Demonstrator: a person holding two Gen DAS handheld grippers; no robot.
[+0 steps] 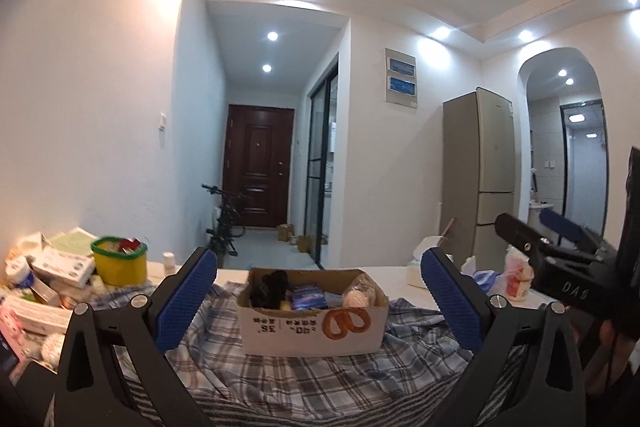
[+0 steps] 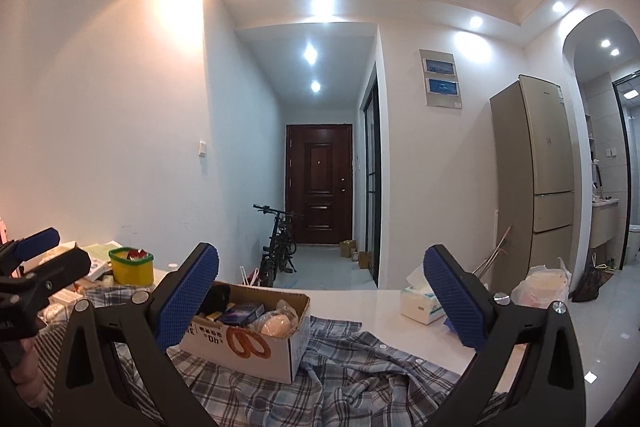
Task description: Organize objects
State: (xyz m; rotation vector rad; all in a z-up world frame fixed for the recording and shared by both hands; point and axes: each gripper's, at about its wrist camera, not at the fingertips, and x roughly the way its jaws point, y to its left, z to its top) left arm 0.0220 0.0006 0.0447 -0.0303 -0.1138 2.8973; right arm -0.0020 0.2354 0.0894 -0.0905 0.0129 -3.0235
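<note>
Left gripper (image 1: pixel 316 291) wide, holding nothing; right gripper (image 2: pixel 320 297) wide, holding nothing; box (image 1: pixel 312 311) full of small things, sitting on checked shirt (image 1: pixel 304 379) on white table (image 2: pixel 368 307).

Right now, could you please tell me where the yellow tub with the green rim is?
The yellow tub stands at the table's far left, beside the pile of boxes, left of the cardboard box.

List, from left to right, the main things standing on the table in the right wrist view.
Yellow tub → cardboard box → tissue box → plastic bag.
</note>
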